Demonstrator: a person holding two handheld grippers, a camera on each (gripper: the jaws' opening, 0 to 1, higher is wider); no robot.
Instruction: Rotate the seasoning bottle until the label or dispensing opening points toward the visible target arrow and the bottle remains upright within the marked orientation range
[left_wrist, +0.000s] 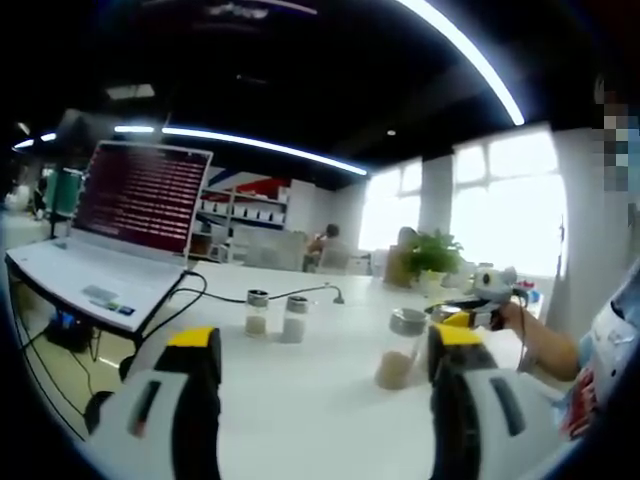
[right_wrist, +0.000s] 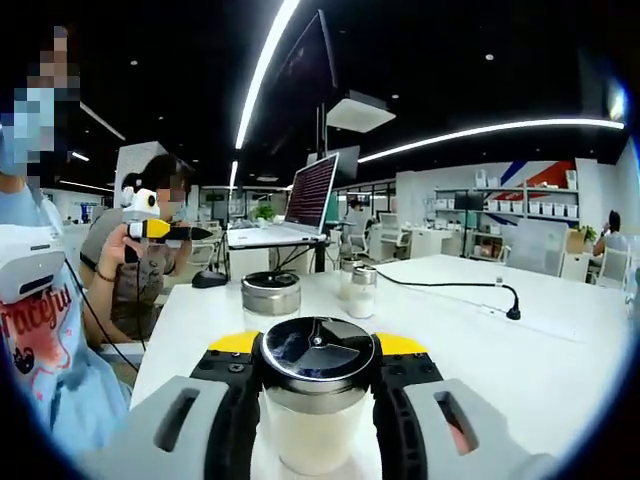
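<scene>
Right gripper view: the right gripper (right_wrist: 316, 400), grey with yellow-tipped jaws, is clenched on a clear glass seasoning bottle with a dark, glossy round lid (right_wrist: 315, 392). The bottle stands upright at 6 o'clock, pale contents visible below the lid, one jaw pressed against each side. Directly beyond it, toward 12 o'clock, stands a second glass jar with a brushed-metal lid (right_wrist: 271, 293); two small glass shakers (right_wrist: 356, 288) stand side by side further back on the white table (right_wrist: 560, 350). A black cable (right_wrist: 450, 285) runs across the table at 3 o'clock. An open silver laptop (right_wrist: 290, 215) sits at the far table end. At 9 o'clock a person's hand holds the left gripper (right_wrist: 150, 226).

Left gripper view: the left gripper (left_wrist: 325, 400) is released, its yellow-tipped jaws well apart and grasping nothing. Between them, further off, stand the two small shakers (left_wrist: 274, 314) and a metal-lidded jar (left_wrist: 400, 348). The laptop (left_wrist: 110, 240) lies at 9 o'clock, a green potted plant (left_wrist: 432, 255) at 2 o'clock.
</scene>
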